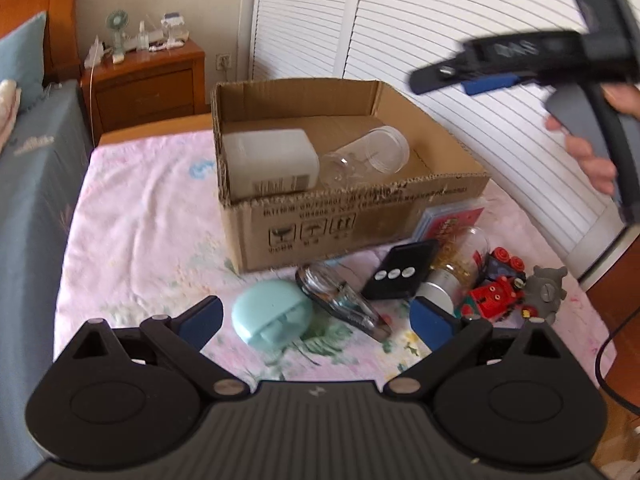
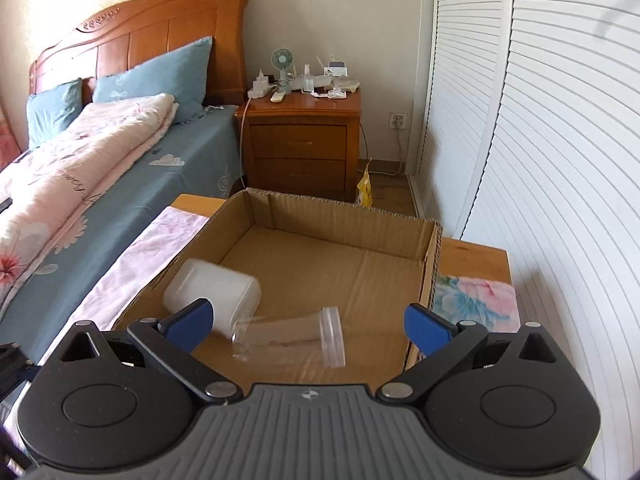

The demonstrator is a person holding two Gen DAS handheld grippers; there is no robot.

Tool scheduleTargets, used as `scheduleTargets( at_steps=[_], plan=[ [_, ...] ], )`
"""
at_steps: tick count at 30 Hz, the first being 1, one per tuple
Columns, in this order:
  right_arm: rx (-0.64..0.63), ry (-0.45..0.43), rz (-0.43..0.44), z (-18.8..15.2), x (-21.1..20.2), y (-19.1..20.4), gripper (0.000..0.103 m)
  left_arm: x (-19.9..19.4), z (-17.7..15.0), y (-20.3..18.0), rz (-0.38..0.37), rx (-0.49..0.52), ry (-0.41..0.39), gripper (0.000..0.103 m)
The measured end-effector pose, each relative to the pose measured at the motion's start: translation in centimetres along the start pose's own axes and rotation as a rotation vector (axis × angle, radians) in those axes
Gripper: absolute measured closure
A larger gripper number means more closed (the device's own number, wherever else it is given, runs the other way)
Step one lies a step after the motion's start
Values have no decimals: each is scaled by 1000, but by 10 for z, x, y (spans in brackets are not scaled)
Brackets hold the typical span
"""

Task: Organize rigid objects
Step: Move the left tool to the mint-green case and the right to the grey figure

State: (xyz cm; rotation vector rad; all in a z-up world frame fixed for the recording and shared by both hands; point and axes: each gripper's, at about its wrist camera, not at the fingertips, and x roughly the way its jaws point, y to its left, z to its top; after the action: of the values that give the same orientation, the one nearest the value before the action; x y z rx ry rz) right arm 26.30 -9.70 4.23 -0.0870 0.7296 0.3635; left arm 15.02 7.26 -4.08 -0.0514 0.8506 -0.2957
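An open cardboard box stands on the pink floral cloth; it also shows in the right wrist view. Inside lie a white plastic container and a clear jar on their sides. In front of the box lie a mint case, a clear stapler-like tool, a black remote, a glass jar with silver lid, a red toy train and a grey figure. My left gripper is open above the mint case. My right gripper is open and empty above the box.
A card pack lies beside the box. A bed with blue sheet is at the left, a wooden nightstand behind, white louvred doors at the right. A black cable hangs at the table's right edge.
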Motion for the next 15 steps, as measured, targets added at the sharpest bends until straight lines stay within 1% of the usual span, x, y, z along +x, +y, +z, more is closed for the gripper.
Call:
scheduleTargets(
  at_steps=[2, 4, 8, 10, 13, 15],
  plan=[
    [0, -8, 11, -11, -10, 2, 0, 0, -7, 0, 5, -12, 5, 4],
    [-4, -12, 15, -25, -21, 4, 0, 1, -11, -2, 31, -9, 14, 4],
    [-10, -9, 19, -56, -39, 7, 0, 2, -19, -6, 91, 33, 26, 4],
    [-5, 5, 21, -74, -46, 6, 0, 2, -23, -7, 114, 44, 29, 4],
    [8, 36, -2, -103, -55, 2, 0, -1, -27, -3, 121, 37, 36, 4],
    [20, 48, -37, -122, -60, 1, 0, -4, -28, -2, 127, 42, 42, 4]
  ],
)
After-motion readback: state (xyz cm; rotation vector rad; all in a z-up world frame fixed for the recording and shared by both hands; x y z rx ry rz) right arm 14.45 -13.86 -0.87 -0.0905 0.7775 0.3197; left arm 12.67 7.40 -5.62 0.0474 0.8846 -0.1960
